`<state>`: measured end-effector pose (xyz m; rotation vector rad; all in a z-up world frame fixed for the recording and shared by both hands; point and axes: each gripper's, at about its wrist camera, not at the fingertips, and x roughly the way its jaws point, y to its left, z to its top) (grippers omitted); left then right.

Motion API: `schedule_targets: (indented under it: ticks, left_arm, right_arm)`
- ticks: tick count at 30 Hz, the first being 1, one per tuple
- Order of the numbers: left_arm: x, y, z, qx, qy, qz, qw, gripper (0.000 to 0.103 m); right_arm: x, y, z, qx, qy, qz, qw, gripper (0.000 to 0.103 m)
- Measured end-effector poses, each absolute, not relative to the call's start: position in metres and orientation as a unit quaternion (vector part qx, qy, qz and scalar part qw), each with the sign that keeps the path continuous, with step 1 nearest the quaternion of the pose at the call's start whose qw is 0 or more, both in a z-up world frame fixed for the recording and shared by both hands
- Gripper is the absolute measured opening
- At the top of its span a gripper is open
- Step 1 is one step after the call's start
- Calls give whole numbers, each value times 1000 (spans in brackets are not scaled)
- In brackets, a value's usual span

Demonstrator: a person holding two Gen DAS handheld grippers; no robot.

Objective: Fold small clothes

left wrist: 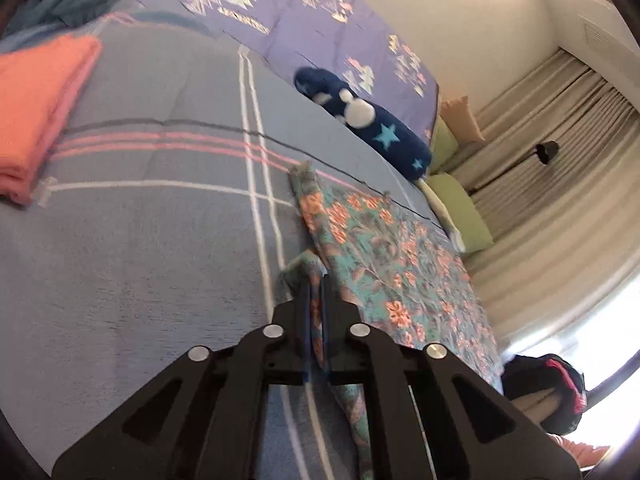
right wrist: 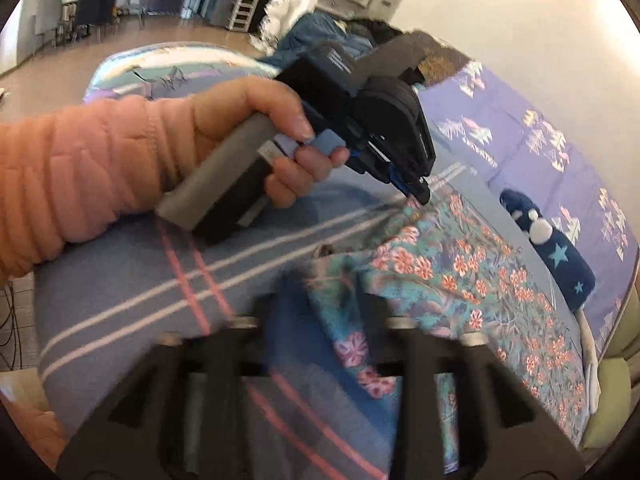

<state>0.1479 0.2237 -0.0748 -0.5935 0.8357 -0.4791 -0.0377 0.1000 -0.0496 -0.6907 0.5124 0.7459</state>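
Note:
A floral garment [left wrist: 384, 256] in teal with orange flowers lies spread on the blue striped blanket [left wrist: 152, 240]. My left gripper [left wrist: 316, 292] is shut on the garment's near edge, with cloth pinched between the fingers. It also shows in the right wrist view [right wrist: 418, 194], held by a hand in an orange sleeve, its tip on the garment's far corner. My right gripper [right wrist: 324, 312] is blurred and stands wide, with a fold of the garment [right wrist: 460, 276] lying between its fingers.
A folded orange cloth [left wrist: 36, 112] lies at the left on the blanket. A dark blue star-patterned plush [left wrist: 372, 124] lies beside a purple quilt [left wrist: 312, 28]. Green cushions [left wrist: 460, 208] and curtains [left wrist: 552, 152] are at the right.

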Motion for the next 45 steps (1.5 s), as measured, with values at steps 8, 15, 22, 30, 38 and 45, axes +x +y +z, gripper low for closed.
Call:
schedule_targets:
  ticks: [8,15,22,30,38,45]
  left_arm:
    - [130,215,-74,-272,426,-294,811,58]
    - [159,194,-78,-284,441,-294,799,46]
    - [183,183,-87,-282,462,-277,794,10]
    - [164,188,-50,-268,406,-280,827,7]
    - [170,183,-60,-269,447,-236,820,7]
    - [171,152,-10,-243,432,-243,834,8]
  right_arm:
    - [-40,95,-61,-345,265,324,840,50]
    - [-27,105,-62,-325,282,296,853,52]
    - [-3,113,-66,-299,301,283,860,49]
    - [-4,86,-33,-240,272,307,880,6]
    - [16,52,-25,-134,317,330,879,6]
    - [23,4,3,-43,290,340,894,6]
